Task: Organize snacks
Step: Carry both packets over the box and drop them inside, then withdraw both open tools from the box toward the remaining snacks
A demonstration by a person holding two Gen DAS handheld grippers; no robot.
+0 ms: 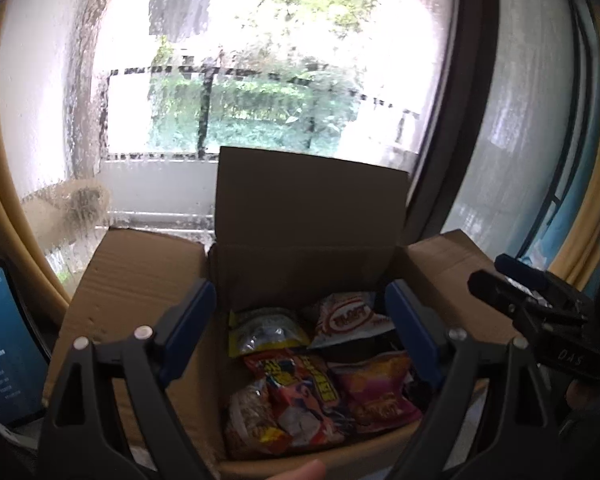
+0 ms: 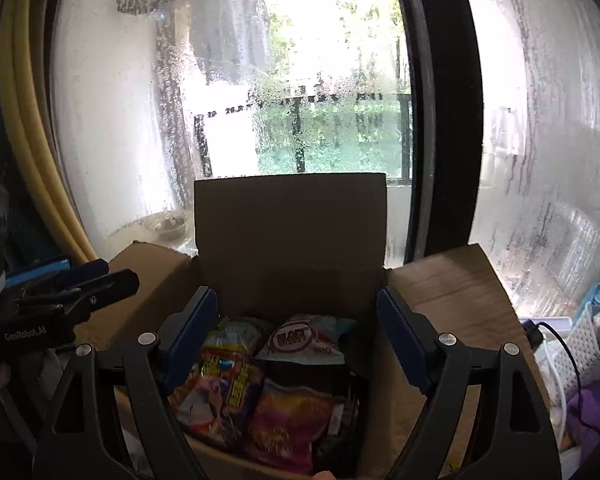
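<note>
Snacks lie packed in an open cardboard box that stands before a rain-streaked window, its far flap upright and its 2 side flaps spread out left and right. Inside, a white packet with a red oval label sits at the far right, a yellow-edged packet at the far left, a red and yellow packet in the middle, a pink packet to its right and a clear bag of brownish pieces at the near left. Both tools point slightly downward over the near edge of the box. The left gripper stands with its blue-padded jaws wide apart and nothing between the pads; the right gripper is likewise spread wide and grips nothing. The left wrist view alone shows a lit tablet screen at the far left, and the right gripper from the side at the right edge. The right wrist view alone shows a white slotted basket, a black cable and purple cloth to the right of the box, plus the left gripper from the side at the left edge.
</note>
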